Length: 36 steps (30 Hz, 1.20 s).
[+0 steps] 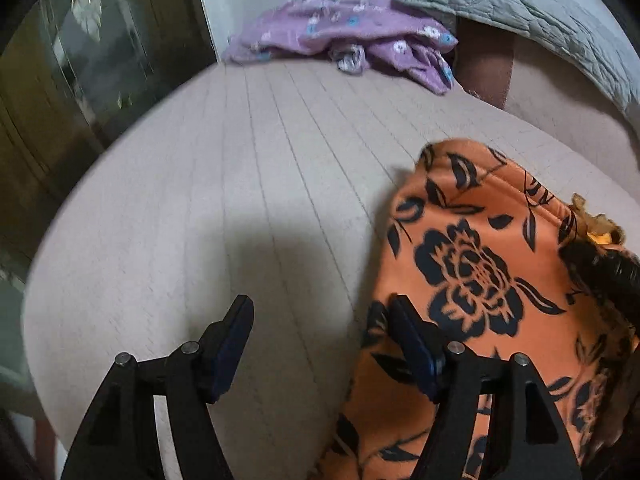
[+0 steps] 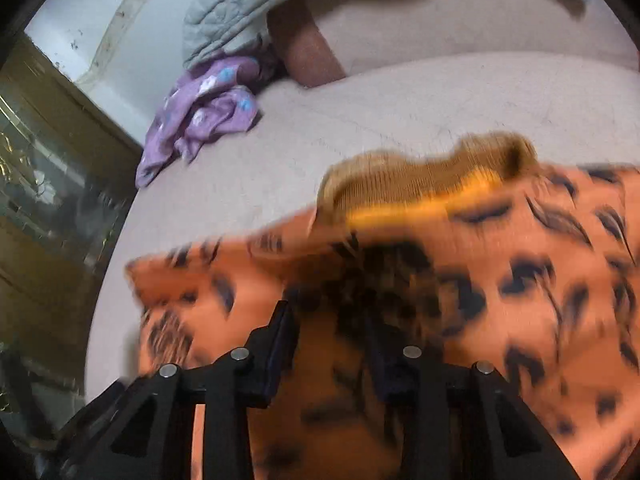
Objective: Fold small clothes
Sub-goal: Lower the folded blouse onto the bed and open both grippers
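Observation:
An orange garment with a black flower print (image 1: 472,280) lies on the pale bed surface (image 1: 240,184), at the right of the left wrist view. My left gripper (image 1: 320,308) is open and empty, its right finger over the garment's left edge. In the right wrist view the same garment (image 2: 500,280) is blurred and fills the lower half, with a mustard knitted piece (image 2: 400,184) at its far edge. My right gripper (image 2: 332,320) is open just above the orange cloth. The right gripper's dark tip (image 1: 600,268) shows on the garment in the left wrist view.
A crumpled purple flowered garment (image 1: 344,36) lies at the far end of the bed; it also shows in the right wrist view (image 2: 200,116). A grey quilted cover (image 1: 512,4) hangs at the back right. A dark glass-fronted cabinet (image 1: 60,80) stands beyond the bed's left edge.

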Each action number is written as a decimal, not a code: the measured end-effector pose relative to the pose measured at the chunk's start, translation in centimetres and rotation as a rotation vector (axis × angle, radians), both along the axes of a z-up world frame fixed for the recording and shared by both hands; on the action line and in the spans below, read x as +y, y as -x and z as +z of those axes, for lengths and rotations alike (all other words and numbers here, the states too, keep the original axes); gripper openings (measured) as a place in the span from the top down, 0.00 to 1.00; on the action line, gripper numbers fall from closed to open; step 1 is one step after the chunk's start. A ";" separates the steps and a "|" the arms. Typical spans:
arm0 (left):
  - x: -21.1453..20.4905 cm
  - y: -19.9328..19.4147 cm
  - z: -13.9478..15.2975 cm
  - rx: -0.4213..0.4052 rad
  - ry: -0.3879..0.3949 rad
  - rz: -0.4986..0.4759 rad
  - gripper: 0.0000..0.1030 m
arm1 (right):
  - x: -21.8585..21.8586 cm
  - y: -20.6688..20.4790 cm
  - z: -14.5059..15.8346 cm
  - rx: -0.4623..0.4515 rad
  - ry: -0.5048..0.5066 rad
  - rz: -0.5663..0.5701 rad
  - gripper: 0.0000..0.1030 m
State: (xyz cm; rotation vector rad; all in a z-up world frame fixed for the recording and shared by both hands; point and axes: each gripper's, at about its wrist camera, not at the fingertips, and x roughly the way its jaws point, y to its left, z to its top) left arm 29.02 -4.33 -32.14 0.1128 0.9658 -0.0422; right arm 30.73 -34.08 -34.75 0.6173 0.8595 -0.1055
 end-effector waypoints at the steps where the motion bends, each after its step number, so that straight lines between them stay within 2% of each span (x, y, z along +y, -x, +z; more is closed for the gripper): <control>1: 0.3 -0.1 0.3 -0.010 0.024 0.009 0.29 | -0.5 0.1 0.0 -0.001 -0.026 -0.028 0.69; 3: 0.8 -0.4 0.9 -0.020 0.082 0.012 0.29 | -1.6 1.4 0.3 -0.039 -0.078 -0.066 0.71; 7: -0.8 0.5 1.8 -0.052 0.130 -0.069 0.29 | -3.1 5.9 2.0 -0.086 -0.046 -0.109 0.68; 9: -1.6 1.5 2.3 -0.071 0.134 -0.122 0.29 | -4.5 9.7 2.9 -0.088 -0.036 -0.129 0.67; 12: -3.1 2.0 1.1 -0.039 0.052 -0.153 0.29 | -5.9 14.5 3.3 -0.028 0.016 -0.161 0.67; 14: -3.6 1.3 -1.2 0.048 -0.054 -0.142 0.27 | -6.6 16.4 2.6 0.045 0.030 -0.180 0.67; 15: -3.3 1.3 -1.5 0.040 -0.046 -0.135 0.23 | -7.4 17.3 1.1 0.144 0.004 -0.174 0.68; 16: -3.0 1.3 -1.2 0.029 -0.031 -0.118 0.22 | -7.9 18.2 0.6 0.165 -0.034 -0.159 0.68; 17: -2.8 1.2 -0.9 0.037 -0.021 -0.120 0.22 | -8.5 19.4 0.8 0.122 -0.081 -0.162 0.68; 20: -1.3 1.9 -0.3 0.054 0.036 -0.099 0.22 | -9.4 21.5 1.6 0.120 -0.171 -0.196 0.68; 22: 0.0 3.3 0.6 0.029 0.075 -0.081 0.22 | -9.8 23.7 1.9 0.079 -0.193 -0.233 0.68; 26: -0.1 6.3 2.5 -0.063 0.058 -0.115 0.22 | -9.8 25.6 2.7 0.055 -0.187 -0.269 0.67; 28: -1.0 7.1 1.3 -0.028 -0.008 -0.165 0.22 | -9.9 25.9 2.0 0.091 -0.180 -0.290 0.67; 30: -1.7 7.2 -0.7 0.033 -0.088 -0.188 0.21 | -10.2 25.8 0.0 0.181 -0.214 -0.280 0.68; 35: -1.1 6.9 0.4 -0.002 -0.050 -0.170 0.20 | -11.3 27.0 1.2 0.106 -0.245 -0.304 0.68; 36: -1.2 7.0 0.8 -0.025 -0.042 -0.171 0.20 | -11.6 27.4 1.7 0.067 -0.246 -0.317 0.68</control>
